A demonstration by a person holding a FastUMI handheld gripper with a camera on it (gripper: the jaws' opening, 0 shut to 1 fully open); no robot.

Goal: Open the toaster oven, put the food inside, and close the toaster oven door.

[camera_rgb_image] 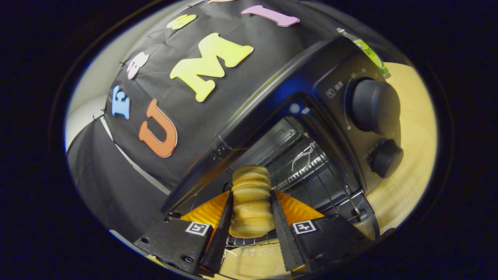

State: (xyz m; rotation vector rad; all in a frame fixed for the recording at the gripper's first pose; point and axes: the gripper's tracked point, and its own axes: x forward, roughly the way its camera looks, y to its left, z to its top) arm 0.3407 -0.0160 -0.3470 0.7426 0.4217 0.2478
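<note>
Tan ridged bread roll (251,202) sits clamped betw. both fingers of the gripper (252,217), held at the open black toaster oven (311,116) w/ wire rack (307,167).

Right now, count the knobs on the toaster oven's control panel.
2. The large round dark knob sits uppermost on the black toaster oven; the smaller dark knob is just below it. Others may be hidden.

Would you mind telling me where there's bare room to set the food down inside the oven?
The wire rack beyond the bread, which the gripper is shut on, looks bare. It is tight under the toaster oven top edge.
</note>
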